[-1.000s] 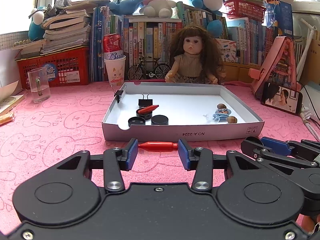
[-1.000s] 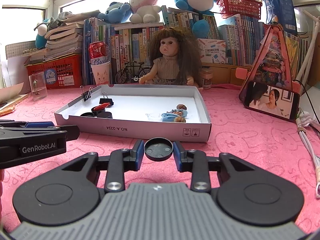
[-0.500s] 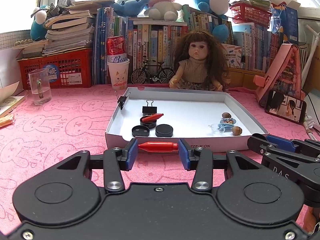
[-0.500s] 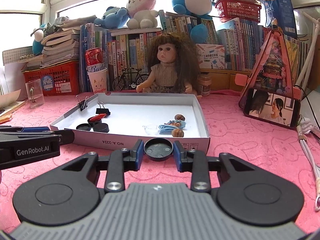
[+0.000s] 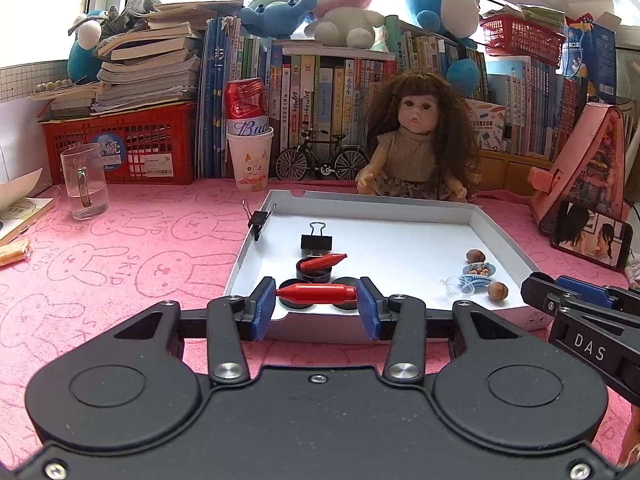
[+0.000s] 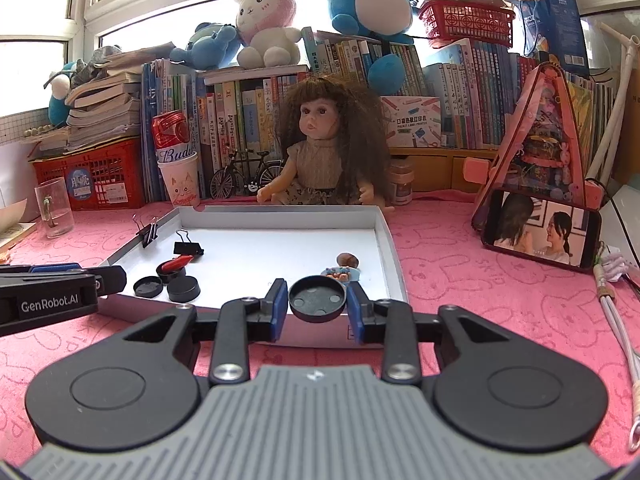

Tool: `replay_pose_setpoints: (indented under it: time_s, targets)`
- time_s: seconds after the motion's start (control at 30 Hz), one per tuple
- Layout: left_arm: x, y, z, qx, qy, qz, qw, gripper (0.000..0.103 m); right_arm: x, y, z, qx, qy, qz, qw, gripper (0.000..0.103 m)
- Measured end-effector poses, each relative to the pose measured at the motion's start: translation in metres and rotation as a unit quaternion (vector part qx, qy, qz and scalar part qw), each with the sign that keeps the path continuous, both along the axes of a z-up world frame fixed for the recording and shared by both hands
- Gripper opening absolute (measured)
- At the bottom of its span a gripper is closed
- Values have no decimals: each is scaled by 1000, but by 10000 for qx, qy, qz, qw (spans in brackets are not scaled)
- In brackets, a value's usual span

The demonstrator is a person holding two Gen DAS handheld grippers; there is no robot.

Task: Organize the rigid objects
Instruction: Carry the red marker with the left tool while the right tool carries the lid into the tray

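The left gripper (image 5: 316, 294) hides part of two black lids (image 5: 296, 305).

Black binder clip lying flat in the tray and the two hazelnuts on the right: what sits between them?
Nothing: in the left wrist view, between the binder clip and the hazelnuts lies only bare white tray floor.

The cloth (image 5: 120, 264) is pink, printed with outlined rabbits. The tray (image 5: 400, 216) is white inside with grey walls. The left gripper (image 5: 316, 294) has blue pads on black fingers and grips a red cap (image 5: 316, 293); the right gripper (image 6: 317, 300) (grey ribbed body) pinches a black lid (image 6: 317, 299). Black clips (image 5: 316, 242) and two brown nuts (image 5: 476, 256) lie in the tray. The crate (image 5: 132, 144) is red.
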State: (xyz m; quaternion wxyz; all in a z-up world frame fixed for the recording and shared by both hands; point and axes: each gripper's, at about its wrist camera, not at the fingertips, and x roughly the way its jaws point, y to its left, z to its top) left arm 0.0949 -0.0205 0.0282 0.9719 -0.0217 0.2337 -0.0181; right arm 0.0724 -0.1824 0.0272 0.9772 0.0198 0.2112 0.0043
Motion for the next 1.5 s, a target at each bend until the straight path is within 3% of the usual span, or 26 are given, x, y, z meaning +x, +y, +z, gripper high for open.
replay_pose_setpoints:
  time_s: [0.47,1.1,1.27,1.5]
  targets:
    - [22,5,3,-176,30,20,9998,42,19,1,1,-57,21,5,10000,38]
    - [66,7,1,-300,-39,-104,9995,42,63,-6,-6,171,431,-63,9989,38]
    - [81,11,0,-408,102,-175,9990,42,74,-10,-6,242,495,9,9985,38]
    - [114,29,33,-504,142,-332,9981,42,99,-31,12,385,784,384,9954,38]
